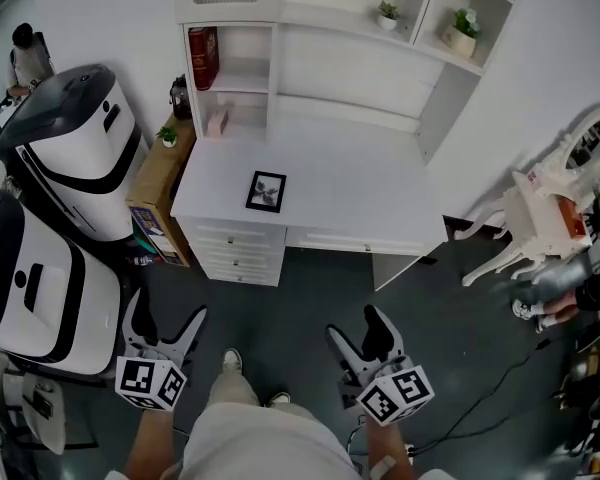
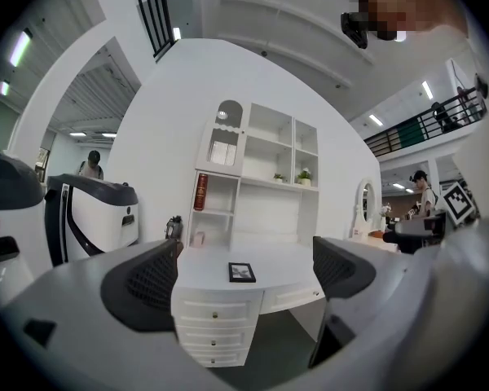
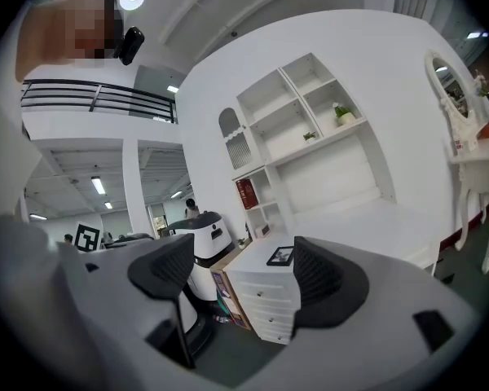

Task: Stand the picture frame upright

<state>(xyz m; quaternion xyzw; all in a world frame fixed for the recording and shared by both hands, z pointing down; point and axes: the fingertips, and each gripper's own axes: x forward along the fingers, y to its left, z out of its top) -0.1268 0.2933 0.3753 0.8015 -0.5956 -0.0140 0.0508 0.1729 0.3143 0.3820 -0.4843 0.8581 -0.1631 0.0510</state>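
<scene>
A small black picture frame (image 1: 266,191) lies flat on the white desk (image 1: 360,198), near its front left part. It also shows as a small dark rectangle in the left gripper view (image 2: 242,272) and the right gripper view (image 3: 280,256). Both grippers are well short of the desk, over the dark floor in front of the person's legs. My left gripper (image 1: 164,326) is open with nothing between its jaws. My right gripper (image 1: 356,334) is open and empty too. Both point level toward the desk.
The desk carries a white shelf unit (image 1: 310,58) with a red book (image 1: 202,56) and small plants (image 1: 464,24). Large white machines (image 1: 75,148) stand at the left beside a cardboard box (image 1: 158,193). A white dressing table with mirror (image 1: 565,183) stands at the right.
</scene>
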